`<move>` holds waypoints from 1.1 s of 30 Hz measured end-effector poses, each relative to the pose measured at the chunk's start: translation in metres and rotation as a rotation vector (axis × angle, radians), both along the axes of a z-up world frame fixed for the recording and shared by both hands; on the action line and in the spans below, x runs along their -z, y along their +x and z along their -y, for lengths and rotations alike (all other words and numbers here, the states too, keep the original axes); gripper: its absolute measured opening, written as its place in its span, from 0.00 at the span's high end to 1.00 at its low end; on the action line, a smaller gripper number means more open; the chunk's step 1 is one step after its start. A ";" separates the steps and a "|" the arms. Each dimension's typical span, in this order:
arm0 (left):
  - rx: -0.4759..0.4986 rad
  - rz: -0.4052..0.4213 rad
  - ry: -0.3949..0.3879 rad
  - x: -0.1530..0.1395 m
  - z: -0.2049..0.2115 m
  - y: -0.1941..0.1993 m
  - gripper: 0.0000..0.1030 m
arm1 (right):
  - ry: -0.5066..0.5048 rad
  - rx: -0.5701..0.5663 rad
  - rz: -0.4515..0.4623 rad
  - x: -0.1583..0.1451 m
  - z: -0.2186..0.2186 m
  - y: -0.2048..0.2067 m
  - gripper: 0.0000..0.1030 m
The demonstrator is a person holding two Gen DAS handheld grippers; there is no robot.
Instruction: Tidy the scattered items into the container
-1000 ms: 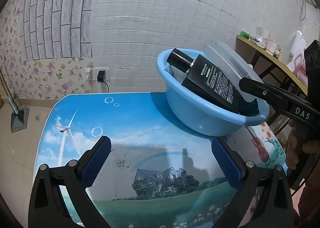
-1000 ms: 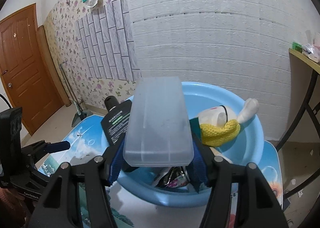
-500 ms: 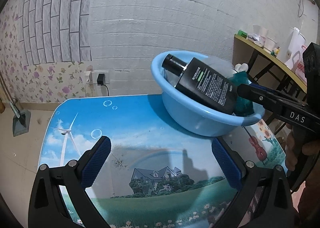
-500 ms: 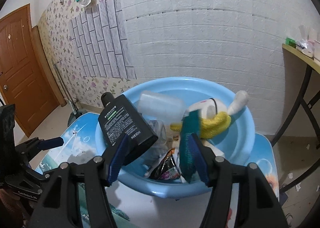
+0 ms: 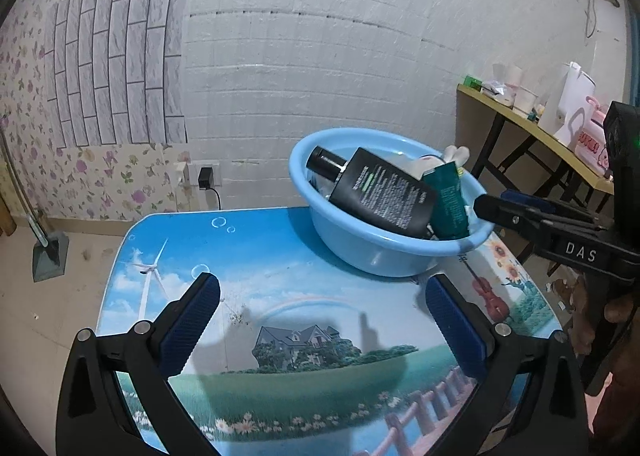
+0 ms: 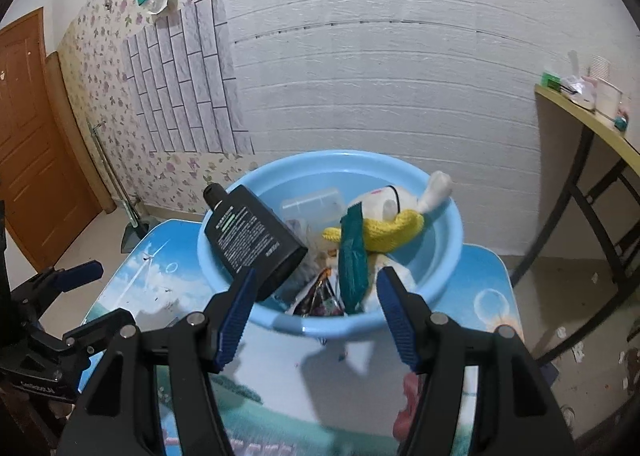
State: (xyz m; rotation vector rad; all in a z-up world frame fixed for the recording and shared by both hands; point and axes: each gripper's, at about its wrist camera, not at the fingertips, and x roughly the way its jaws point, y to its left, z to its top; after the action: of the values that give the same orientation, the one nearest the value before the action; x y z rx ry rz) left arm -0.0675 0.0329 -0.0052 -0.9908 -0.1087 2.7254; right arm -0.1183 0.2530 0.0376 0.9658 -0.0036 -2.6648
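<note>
Here my right gripper (image 6: 316, 312) stands wide open and empty just short of the blue basin (image 6: 448, 256); the black bottle (image 6: 252, 236) leans on its left rim, neck up-left. My left gripper (image 5: 320, 320), equally open and empty, hangs farther off.

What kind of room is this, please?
Probably a room in a home: floral wallpaper on the wall, a wooden door, and a small picture-printed table holding a blue washbasin of household items.
</note>
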 end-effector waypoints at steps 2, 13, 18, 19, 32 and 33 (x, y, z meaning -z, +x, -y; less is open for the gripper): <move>-0.007 -0.010 -0.003 -0.004 0.000 0.006 0.00 | 0.003 -0.001 -0.006 -0.003 -0.001 0.008 0.40; -0.006 -0.058 -0.020 -0.022 -0.005 0.042 0.00 | 0.024 -0.009 -0.068 -0.021 0.003 0.055 0.25; -0.005 -0.070 -0.004 -0.030 -0.003 0.053 0.00 | 0.015 0.016 -0.102 -0.033 0.005 0.071 0.03; -0.004 -0.068 -0.001 -0.032 -0.003 0.054 0.00 | 0.009 0.016 -0.109 -0.035 0.005 0.073 0.01; -0.056 0.009 -0.019 -0.030 0.000 0.054 0.00 | 0.034 0.008 -0.102 -0.041 0.012 0.087 0.00; -0.056 0.011 -0.012 -0.031 0.001 0.054 0.00 | 0.032 0.007 -0.103 -0.042 0.012 0.088 0.00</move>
State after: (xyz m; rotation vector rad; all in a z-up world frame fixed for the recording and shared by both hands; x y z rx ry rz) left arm -0.0132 0.0324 0.0255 -1.0214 -0.1237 2.7741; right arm -0.0305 0.2409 0.0795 0.8382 0.0583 -2.7256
